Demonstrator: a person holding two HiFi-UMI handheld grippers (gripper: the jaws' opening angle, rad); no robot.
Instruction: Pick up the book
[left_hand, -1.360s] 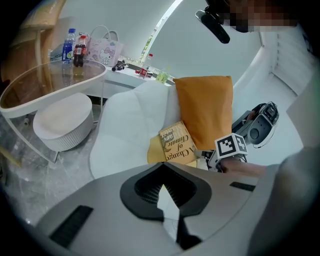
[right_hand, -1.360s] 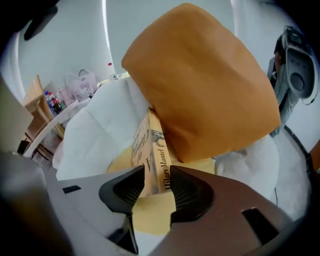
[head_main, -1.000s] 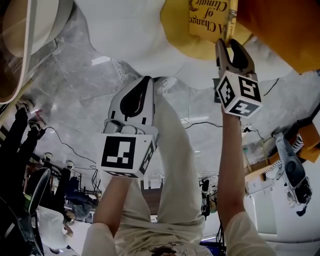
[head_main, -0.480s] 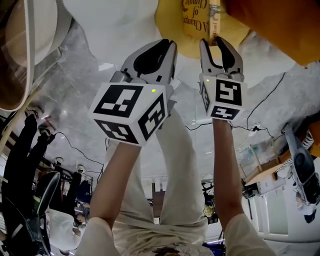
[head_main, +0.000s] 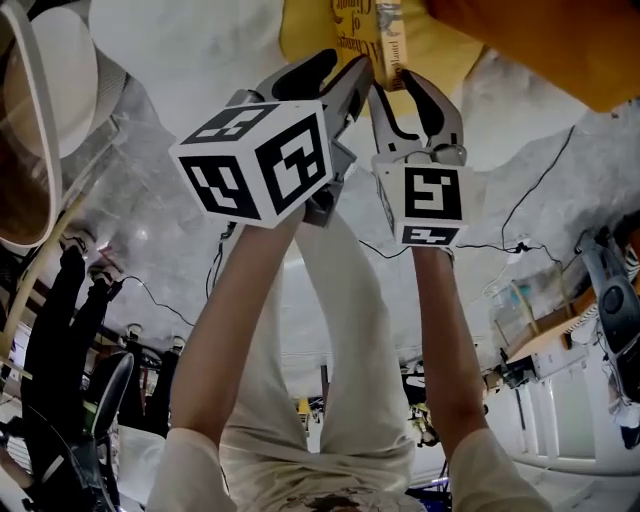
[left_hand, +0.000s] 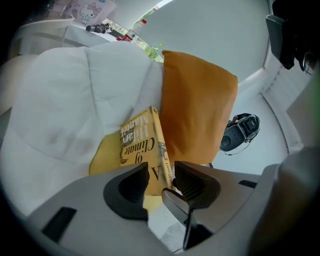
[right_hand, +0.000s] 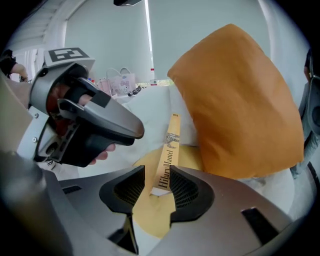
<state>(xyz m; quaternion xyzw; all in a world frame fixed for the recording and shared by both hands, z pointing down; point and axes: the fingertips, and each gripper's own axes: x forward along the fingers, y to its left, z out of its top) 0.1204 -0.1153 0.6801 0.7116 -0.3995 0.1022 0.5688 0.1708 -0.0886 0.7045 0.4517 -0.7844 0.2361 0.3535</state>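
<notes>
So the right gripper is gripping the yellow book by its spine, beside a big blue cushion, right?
Not blue: the big cushion is orange, as the right gripper view shows. The right gripper does grip the yellow book by its spine.

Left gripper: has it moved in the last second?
Yes. The left gripper has risen up the head view to the book, its jaws opening around the book's corner.

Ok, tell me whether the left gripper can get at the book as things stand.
Probably yes. The left gripper is opening its jaws with the lower edge of the book between them. The right gripper, shut on the spine, crowds that spot but seems to leave room.
</notes>
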